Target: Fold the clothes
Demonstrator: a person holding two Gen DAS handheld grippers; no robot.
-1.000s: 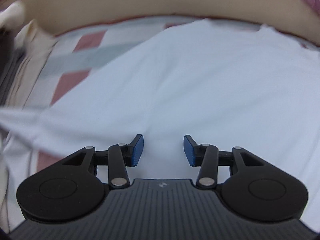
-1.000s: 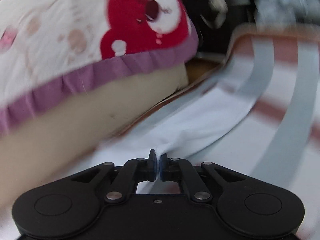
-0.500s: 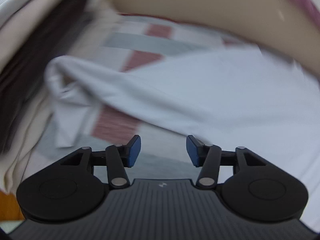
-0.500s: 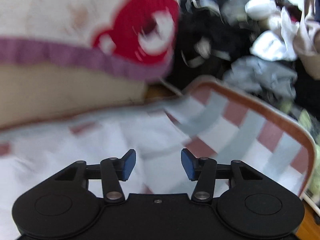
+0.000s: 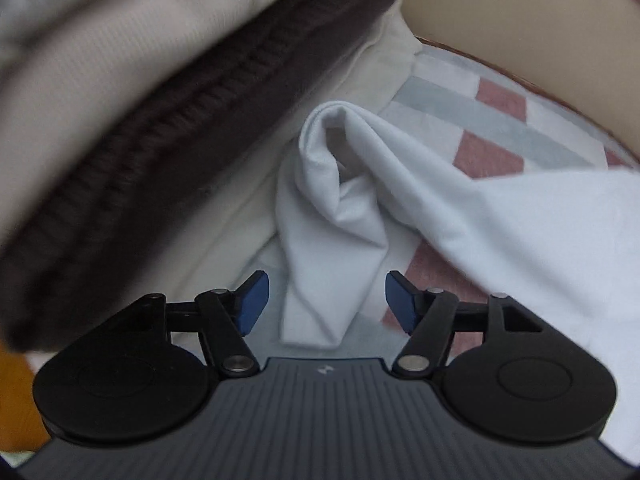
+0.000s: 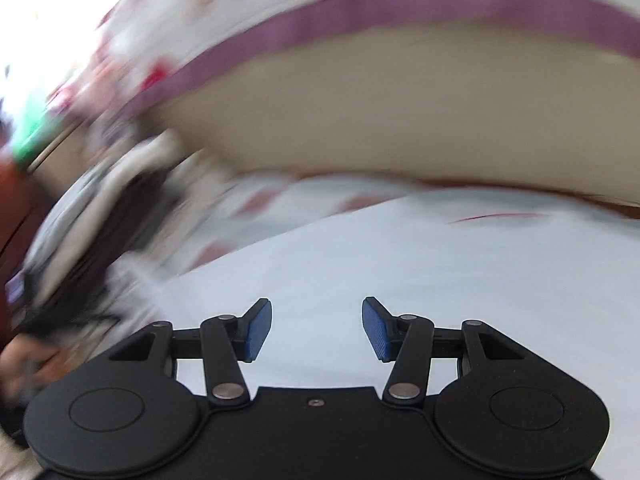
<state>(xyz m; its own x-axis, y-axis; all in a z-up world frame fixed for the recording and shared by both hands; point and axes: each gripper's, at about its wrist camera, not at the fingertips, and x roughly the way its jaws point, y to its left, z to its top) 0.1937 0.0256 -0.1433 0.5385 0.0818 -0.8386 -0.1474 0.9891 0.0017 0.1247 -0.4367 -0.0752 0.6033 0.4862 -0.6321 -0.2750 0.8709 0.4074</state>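
Note:
A white T-shirt [image 5: 540, 224] lies spread on a checked pink, grey and white sheet [image 5: 500, 116]. Its crumpled sleeve [image 5: 332, 216] reaches down between the blue pads of my left gripper [image 5: 326, 302]. The jaws are opening and the pads stand clear of the cloth on both sides. In the blurred right wrist view, my right gripper [image 6: 317, 330] hovers open over the flat white T-shirt [image 6: 440, 280] with nothing between its pads.
A stack of folded clothes, beige [image 5: 100, 60] over dark brown knit [image 5: 168, 132], crowds the left of the sleeve. A tan mattress edge [image 6: 400, 120] with a purple-trimmed quilt [image 6: 360, 12] borders the far side. Dark clothes [image 6: 100, 240] lie blurred at left.
My left gripper swung left from the shirt's body to its sleeve end and opened wider. My right gripper let go of the shirt's edge, opened, and swept left over the shirt.

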